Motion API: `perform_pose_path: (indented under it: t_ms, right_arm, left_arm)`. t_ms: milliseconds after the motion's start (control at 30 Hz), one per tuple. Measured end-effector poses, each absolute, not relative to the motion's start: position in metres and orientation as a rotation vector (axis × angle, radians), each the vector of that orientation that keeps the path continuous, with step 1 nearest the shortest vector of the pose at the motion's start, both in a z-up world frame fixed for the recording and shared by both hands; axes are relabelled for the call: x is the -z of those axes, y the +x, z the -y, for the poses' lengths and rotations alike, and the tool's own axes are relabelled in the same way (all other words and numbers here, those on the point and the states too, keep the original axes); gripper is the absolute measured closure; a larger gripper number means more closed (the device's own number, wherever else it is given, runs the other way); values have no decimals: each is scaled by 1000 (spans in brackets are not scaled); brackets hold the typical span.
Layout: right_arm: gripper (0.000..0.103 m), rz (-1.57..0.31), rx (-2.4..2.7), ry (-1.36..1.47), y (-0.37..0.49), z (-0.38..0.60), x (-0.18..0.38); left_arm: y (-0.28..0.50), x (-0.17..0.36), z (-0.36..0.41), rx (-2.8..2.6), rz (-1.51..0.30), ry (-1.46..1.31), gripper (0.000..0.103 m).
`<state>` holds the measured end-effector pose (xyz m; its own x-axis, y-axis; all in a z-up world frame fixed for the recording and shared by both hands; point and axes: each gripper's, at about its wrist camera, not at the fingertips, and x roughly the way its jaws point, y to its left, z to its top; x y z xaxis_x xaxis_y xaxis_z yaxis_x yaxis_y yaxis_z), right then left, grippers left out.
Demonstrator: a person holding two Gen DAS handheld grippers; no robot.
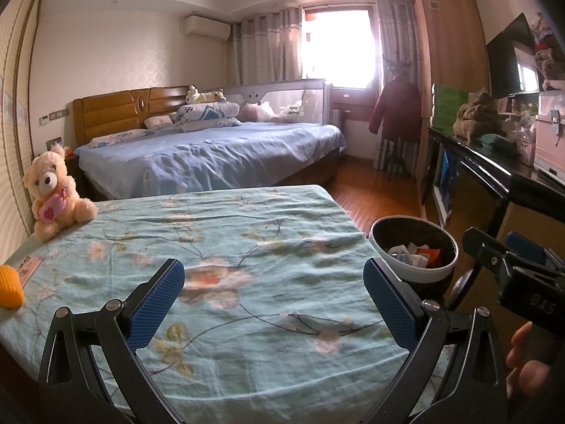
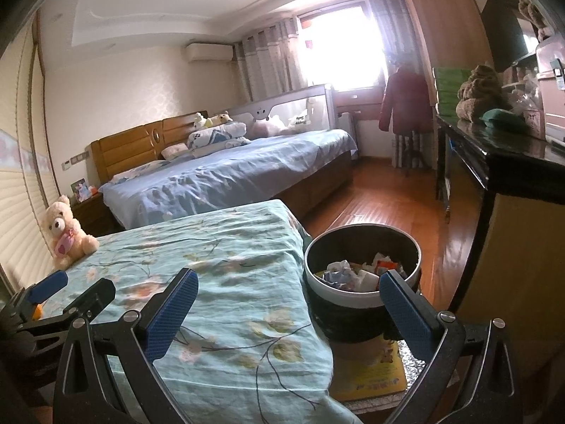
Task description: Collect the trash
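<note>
A round trash bin [image 1: 414,251] with a white rim and crumpled paper and wrappers inside stands beside the right edge of a table covered in a green floral cloth [image 1: 219,247]. It also shows in the right wrist view [image 2: 362,275]. My left gripper [image 1: 273,293] is open and empty above the cloth. My right gripper [image 2: 287,300] is open and empty, over the table's right edge next to the bin. The right gripper shows in the left wrist view [image 1: 508,258]. An orange foam net [image 1: 10,284] lies at the cloth's left edge.
A cream teddy bear [image 1: 53,194] sits at the table's far left corner. A flat card [image 1: 30,265] lies near the foam net. A blue bed [image 1: 212,155] stands behind the table. A dark cabinet [image 2: 501,162] lines the right side. Wooden floor [image 2: 381,205] lies between.
</note>
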<state>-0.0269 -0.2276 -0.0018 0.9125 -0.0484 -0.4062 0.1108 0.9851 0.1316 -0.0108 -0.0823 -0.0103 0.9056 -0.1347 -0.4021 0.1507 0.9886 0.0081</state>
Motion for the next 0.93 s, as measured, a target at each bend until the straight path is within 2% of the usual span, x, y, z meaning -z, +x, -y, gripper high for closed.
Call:
perform_pose_path:
  t_ms: [933]
  right_arm:
    - [0,-455,62,179,0,241,3]
  left_arm:
    - [14,12,94,135,-451,67,0]
